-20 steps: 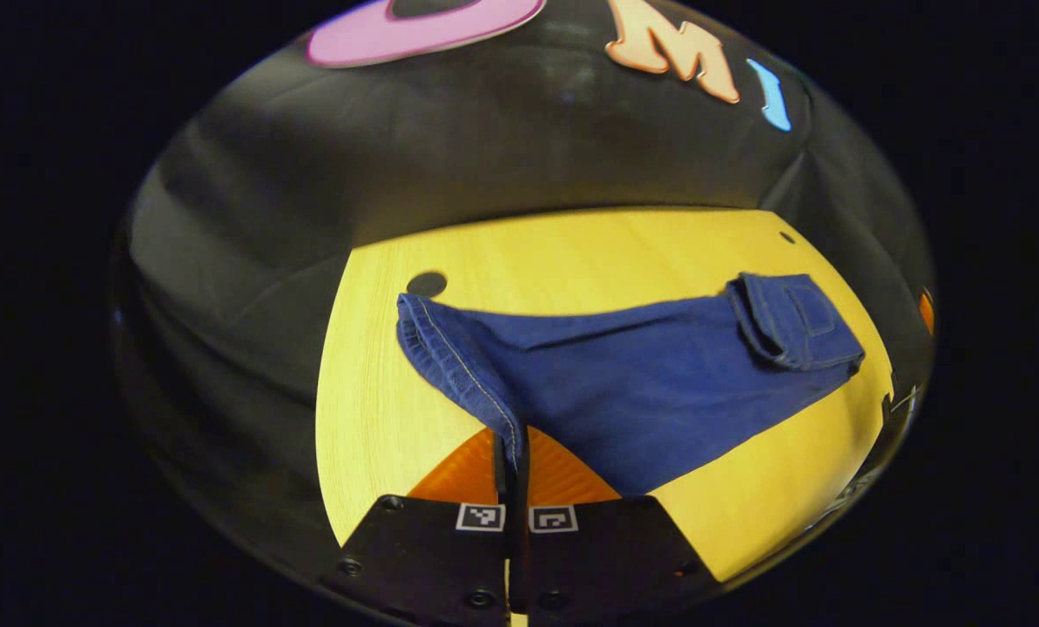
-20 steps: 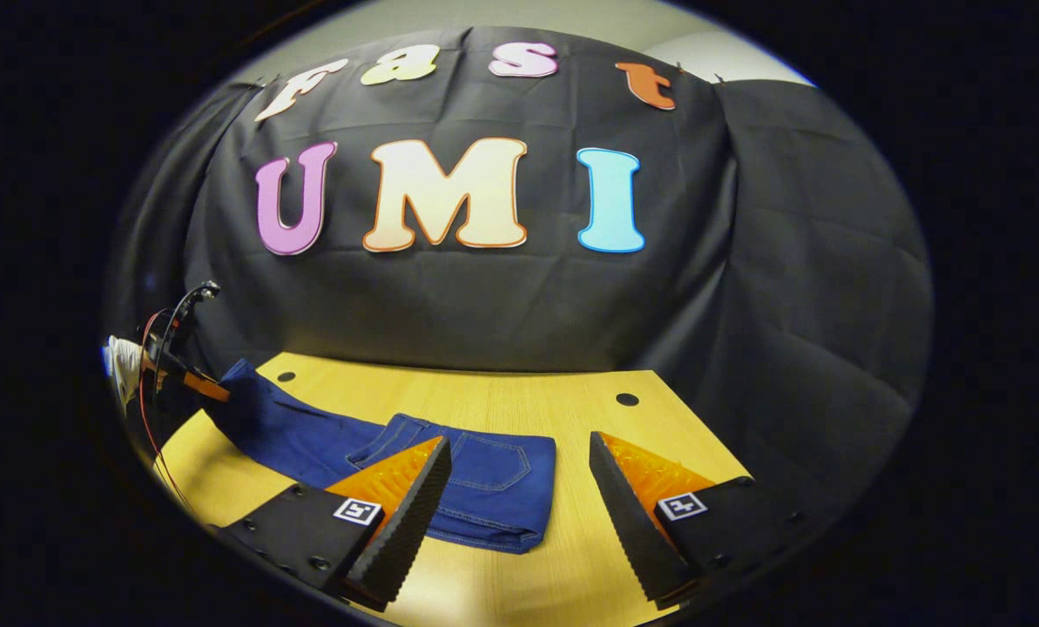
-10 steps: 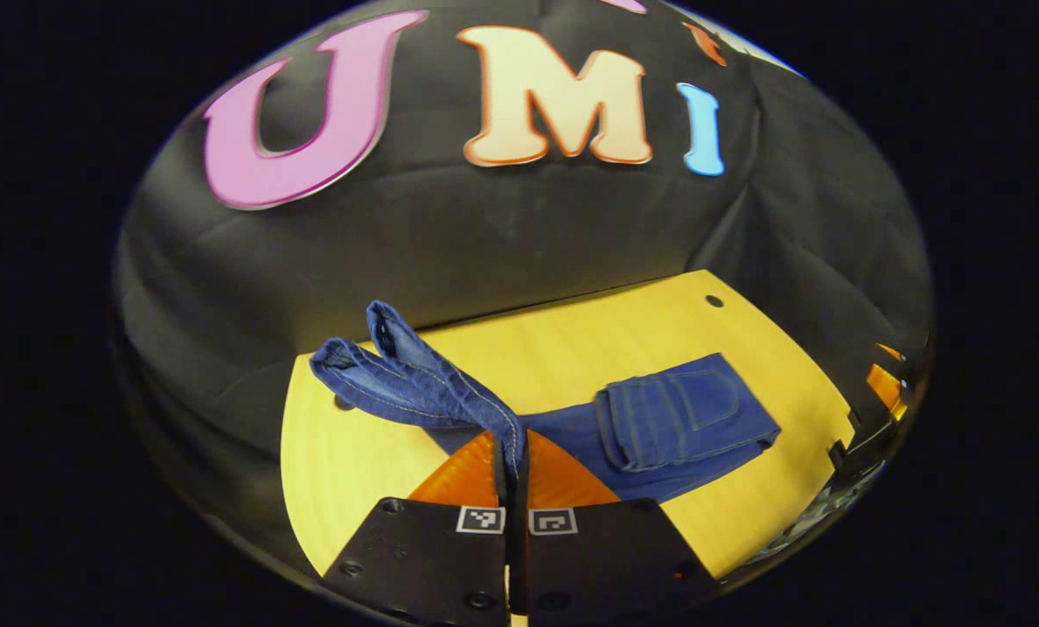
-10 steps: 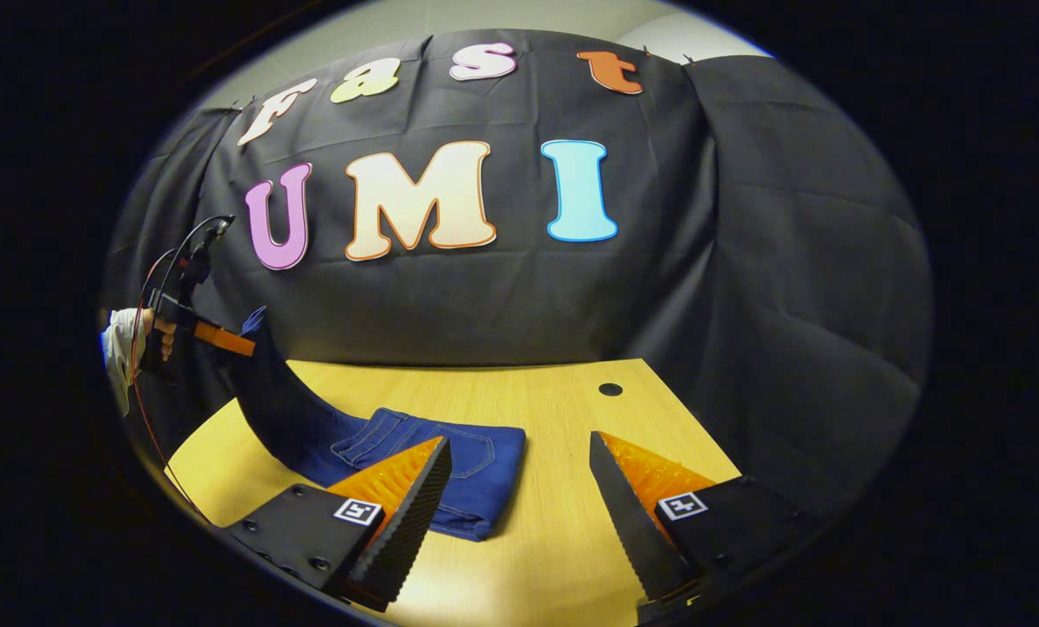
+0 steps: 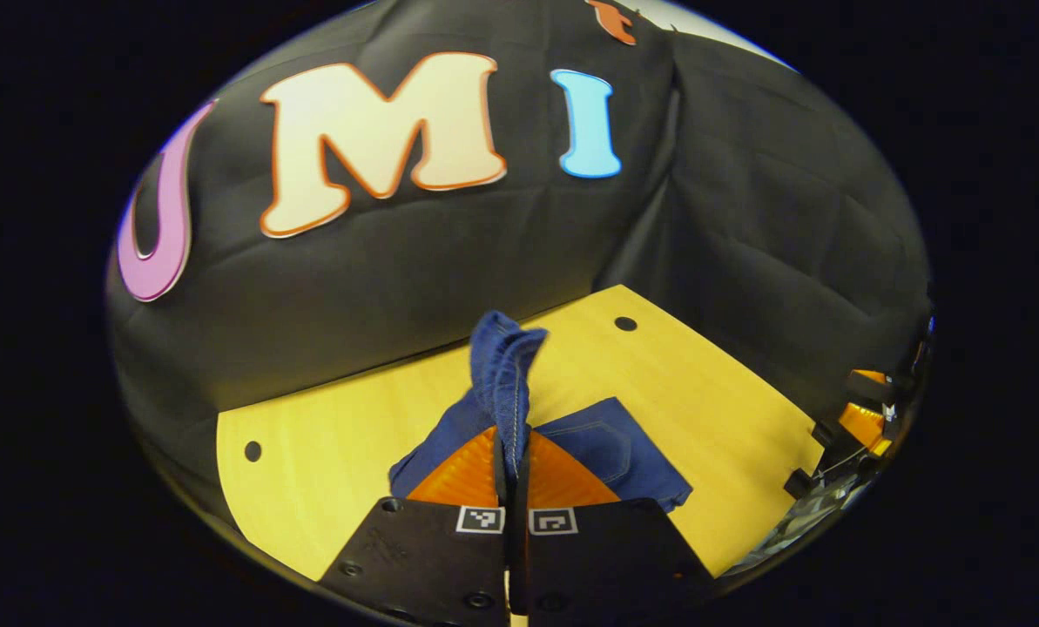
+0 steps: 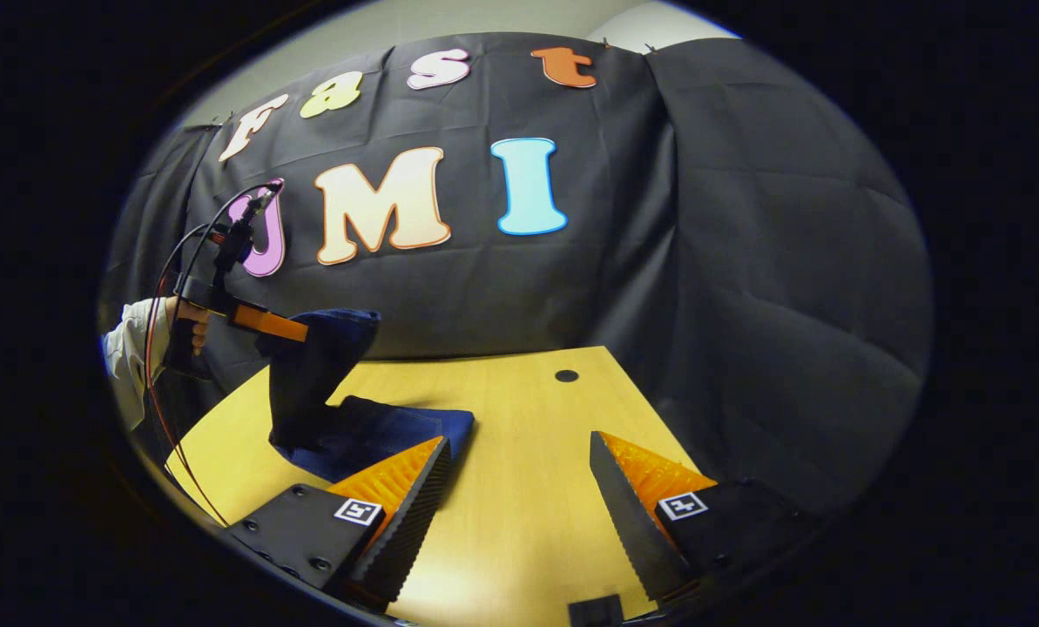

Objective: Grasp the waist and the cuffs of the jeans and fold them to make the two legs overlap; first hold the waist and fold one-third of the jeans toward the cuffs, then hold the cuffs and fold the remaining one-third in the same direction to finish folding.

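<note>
The blue jeans lie partly folded on the yellow wooden table (image 5: 327,427). My left gripper (image 5: 512,453) is shut on the cuffs (image 5: 506,361), which stand up above its fingers. The folded waist part (image 5: 619,448) lies flat just beyond. In the right gripper view, the left gripper (image 6: 297,331) holds the cuff end (image 6: 314,374) raised above the folded jeans (image 6: 388,425), with the legs hanging down in a curve. My right gripper (image 6: 517,444) hovers open over bare table to the right of the jeans, with nothing between its fingers.
The black cloth wall closes the table at the back and right. Small round holes (image 6: 565,375) (image 5: 253,451) sit in the tabletop. A person's hand and white sleeve (image 6: 149,335) hold the left gripper, with cables trailing. The other gripper (image 5: 863,409) shows at the table's right edge.
My left gripper has lifted the cuffs off the table and carried them over toward the folded waist part. The right gripper stays open and has shifted slightly right.
</note>
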A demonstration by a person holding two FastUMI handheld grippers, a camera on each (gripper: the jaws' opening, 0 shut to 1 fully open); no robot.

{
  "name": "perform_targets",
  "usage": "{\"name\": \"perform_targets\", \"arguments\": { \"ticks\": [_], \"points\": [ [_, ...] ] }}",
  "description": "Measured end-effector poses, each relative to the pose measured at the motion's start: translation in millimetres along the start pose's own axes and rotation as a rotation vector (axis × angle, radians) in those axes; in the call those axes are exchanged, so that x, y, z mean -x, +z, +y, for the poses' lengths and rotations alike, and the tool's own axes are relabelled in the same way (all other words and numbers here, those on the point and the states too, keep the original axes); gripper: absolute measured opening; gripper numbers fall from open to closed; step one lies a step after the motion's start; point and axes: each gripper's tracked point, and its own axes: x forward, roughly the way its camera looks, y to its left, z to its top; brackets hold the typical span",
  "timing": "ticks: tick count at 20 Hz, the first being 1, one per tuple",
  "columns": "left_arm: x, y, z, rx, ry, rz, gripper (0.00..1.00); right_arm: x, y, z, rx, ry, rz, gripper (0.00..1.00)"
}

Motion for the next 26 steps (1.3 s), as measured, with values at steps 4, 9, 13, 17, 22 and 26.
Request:
{"name": "perform_targets", "arguments": {
  "ticks": [4, 9, 13, 17, 22, 26],
  "points": [
    [-50.0, -34.2, -50.1, 0.009, 0.018, 0.063, 0.0, 12.3, -12.6, -36.1, -0.023, -0.027, 0.025, 0.99],
    [-77.8, -77.2, -79.6, 0.059, 0.104, 0.073, 0.01, 8.9, -14.3, -27.6, -0.027, 0.045, 0.037, 0.98],
    [-7.1, -32.4, -82.6, 0.108, 0.171, -0.192, 0.54, 6.0, 20.0, 20.8, -0.009, 0.139, -0.046, 0.97],
    [117.3, 16.9, -52.3, 0.032, 0.291, -0.497, 0.97, 19.3, 80.0, 103.1, -0.064, 0.222, -0.224, 0.97],
    [233.1, 20.6, -21.5, 0.071, 0.372, -0.669, 0.95, 60.4, 146.3, 186.2, -0.085, 0.274, -0.446, 0.97],
    [273.3, -0.5, -3.4, 0.082, 0.388, -0.703, 0.96, 94.5, 153.0, 227.8, -0.073, 0.292, -0.487, 1.0]
  ]
}}
